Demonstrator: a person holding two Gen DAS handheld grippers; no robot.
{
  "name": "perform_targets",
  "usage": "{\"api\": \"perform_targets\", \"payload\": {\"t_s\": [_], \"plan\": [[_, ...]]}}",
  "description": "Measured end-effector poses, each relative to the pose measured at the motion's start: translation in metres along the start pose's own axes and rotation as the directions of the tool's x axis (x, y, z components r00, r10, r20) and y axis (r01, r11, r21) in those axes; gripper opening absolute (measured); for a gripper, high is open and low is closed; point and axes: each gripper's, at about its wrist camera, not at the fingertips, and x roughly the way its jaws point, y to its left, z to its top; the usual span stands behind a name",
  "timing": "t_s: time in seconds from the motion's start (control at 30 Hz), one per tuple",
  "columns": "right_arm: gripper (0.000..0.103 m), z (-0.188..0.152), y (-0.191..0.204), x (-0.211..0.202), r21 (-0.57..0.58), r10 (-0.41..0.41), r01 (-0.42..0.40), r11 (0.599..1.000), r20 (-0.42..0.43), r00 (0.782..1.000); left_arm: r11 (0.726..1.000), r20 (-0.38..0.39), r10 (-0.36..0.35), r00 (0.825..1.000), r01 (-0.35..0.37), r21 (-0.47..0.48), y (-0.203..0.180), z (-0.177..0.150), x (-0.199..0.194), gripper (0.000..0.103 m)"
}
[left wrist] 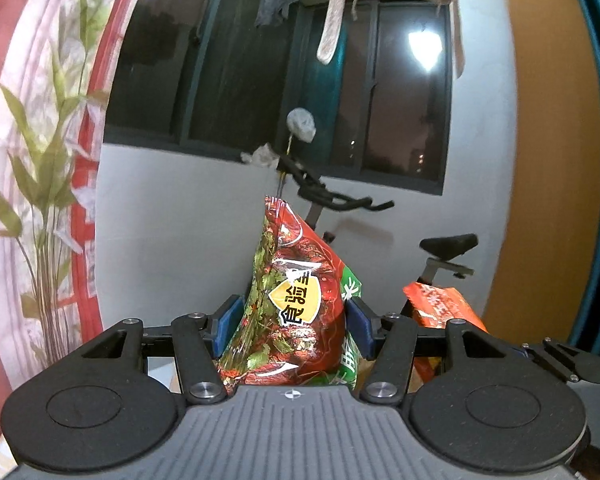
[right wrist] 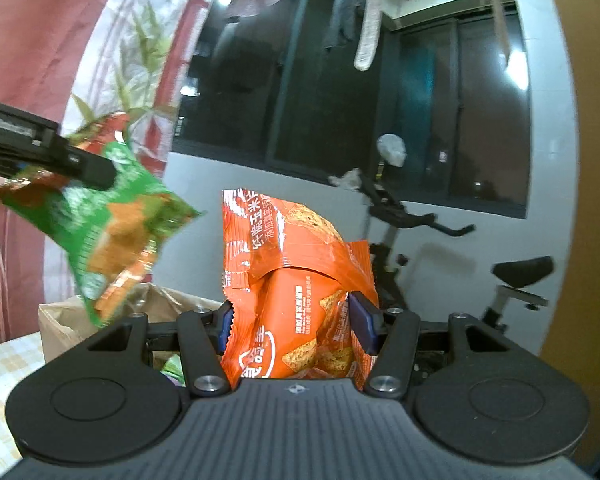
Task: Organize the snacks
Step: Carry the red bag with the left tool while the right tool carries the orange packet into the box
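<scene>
Snack packets, red-green (left wrist: 296, 304) in the left claw (left wrist: 296, 316), orange (right wrist: 296, 320) in the right claw (right wrist: 294, 322), are pinched shut; slippery film could be dropped beside the paper bag (right wrist: 60, 328)

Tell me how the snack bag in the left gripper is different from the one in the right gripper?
The green and red snack bag has leafy green herb pictures, while the orange snack bag shows chip-like pieces. The left gripper holds the green and red bag, and the right gripper holds the orange one. The orange bag's top is folded over; the green and red bag ends in a point. Both are shiny, crinkly, squeezed between blue fingers, and lifted up.
</scene>
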Motion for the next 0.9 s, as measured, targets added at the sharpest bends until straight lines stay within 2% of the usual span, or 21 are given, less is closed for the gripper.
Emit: {"api": "perform_targets", "payload": {"t_s": [0.17,0.33,0.5,0.6,0.67,0.73,0.9], "plan": [[0.057,-0.009,0.009,0.033,-0.013,0.018,-0.019,1.000,-0.046,0.999,1.000,-0.064,0.028,0.998,-0.027,0.010,0.009,-0.013,0.024,0.059],[0.057,-0.020,0.015,0.044,-0.030,0.039,-0.040,0.999,-0.056,0.998,0.999,-0.105,0.033,0.994,-0.028,0.047,0.012,-0.018,0.034,0.060],[0.057,-0.019,0.017,0.053,0.011,0.098,-0.098,0.995,-0.083,0.992,0.999,-0.153,0.025,0.988,-0.021,0.028,0.023,-0.021,0.045,0.063],[0.063,-0.020,0.017,0.060,0.047,0.163,-0.157,0.986,-0.153,0.975,0.999,-0.185,0.035,0.982,-0.029,0.036,0.027,-0.023,0.049,0.073],[0.074,-0.020,0.019,0.062,0.045,0.171,-0.165,0.985,-0.193,0.966,0.998,-0.175,0.056,0.983,-0.051,0.035,0.031,-0.022,0.046,0.079],[0.080,-0.020,0.020,0.059,0.041,0.163,-0.158,0.987,-0.198,0.967,0.998,-0.169,0.065,0.984,-0.062,0.023,0.035,-0.020,0.041,0.082],[0.081,-0.022,0.012,0.048,0.074,0.151,-0.138,0.988,-0.209,0.966,0.997,-0.177,0.075,0.981,-0.071,0.028,0.038,-0.019,0.024,0.082]]}}
